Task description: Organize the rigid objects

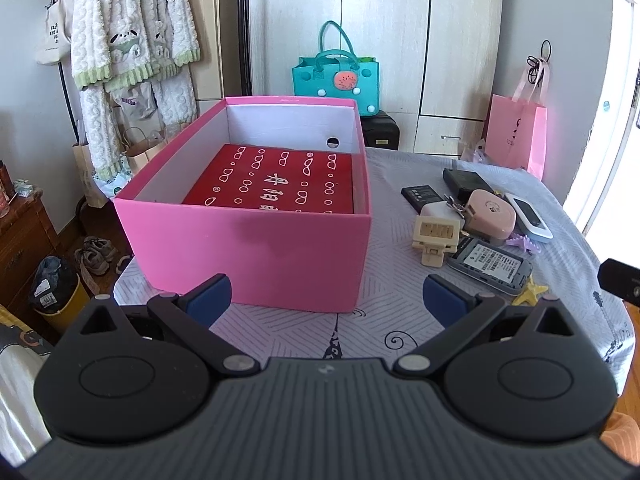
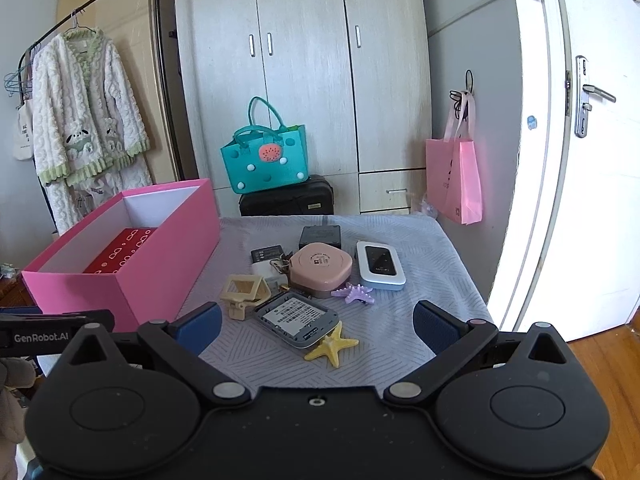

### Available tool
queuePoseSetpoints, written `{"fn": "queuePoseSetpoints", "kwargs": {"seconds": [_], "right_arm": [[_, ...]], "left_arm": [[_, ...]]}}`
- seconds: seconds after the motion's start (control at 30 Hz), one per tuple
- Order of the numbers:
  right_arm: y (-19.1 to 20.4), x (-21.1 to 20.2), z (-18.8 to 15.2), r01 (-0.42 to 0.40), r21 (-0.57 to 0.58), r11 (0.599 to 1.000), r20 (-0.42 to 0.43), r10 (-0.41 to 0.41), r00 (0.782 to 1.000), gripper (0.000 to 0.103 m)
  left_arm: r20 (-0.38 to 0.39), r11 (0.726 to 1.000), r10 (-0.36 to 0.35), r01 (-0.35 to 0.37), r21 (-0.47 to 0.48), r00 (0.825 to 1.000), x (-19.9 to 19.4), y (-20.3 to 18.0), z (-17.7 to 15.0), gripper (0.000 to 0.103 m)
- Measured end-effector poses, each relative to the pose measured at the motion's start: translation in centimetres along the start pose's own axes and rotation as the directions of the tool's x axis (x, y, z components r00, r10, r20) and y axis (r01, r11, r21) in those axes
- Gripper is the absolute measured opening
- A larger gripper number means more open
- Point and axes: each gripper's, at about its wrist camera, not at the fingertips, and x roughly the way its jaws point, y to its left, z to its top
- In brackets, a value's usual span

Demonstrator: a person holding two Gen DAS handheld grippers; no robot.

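Lying just ahead of the right gripper (image 2: pixel 317 322), jaws spread and empty, the yellow starfish (image 2: pixel 332 345) is nearest; the left gripper (image 1: pixel 327 295), likewise spread, faces the pink box (image 1: pixel 256 256) left of the clutter

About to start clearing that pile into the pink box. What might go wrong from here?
The pile is tight: the yellow starfish leans on the grey device, so grabbing either may drag the other. The pink box has tall walls; the right tool, open, could clip the rim.
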Motion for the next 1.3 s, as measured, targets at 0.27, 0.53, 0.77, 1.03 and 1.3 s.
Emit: {"fn": "queuePoseSetpoints", "kwargs": {"seconds": [0.27,0.53,0.77,1.03,1.3], "right_arm": [[-0.07,0.01,-0.10,0.001,0.003,1.000,0.000,-0.001,1.000,0.103],[0.04,0.05,-0.11,0.000,0.001,1.000,-0.001,0.000,1.000,0.103],[0.15,0.20,-0.15,-0.003,0.000,1.000,-0.005,0.003,1.000,0.103],[0.15,0.25,-0.20,-0.003,0.000,1.000,-0.006,0.003,1.000,0.103],[0.27,0.48,-0.30,-0.005,-0.003,1.000,-0.009,0.005,1.000,0.103]], "left_arm": [[0.006,1.000,-0.007,0.007,0.001,1.000,-0.10,-0.01,0.04,0.103],[0.006,1.000,-0.008,0.008,-0.001,1.000,-0.11,0.01,-0.01,0.103],[0.008,1.000,-0.009,0.009,0.001,1.000,-0.07,0.02,-0.01,0.103],[0.002,1.000,-0.010,0.010,0.006,1.000,0.03,0.12,-0.17,0.103],[-0.007,1.000,-0.009,0.009,0.008,1.000,0.42,0.15,-0.32,0.103]]}}
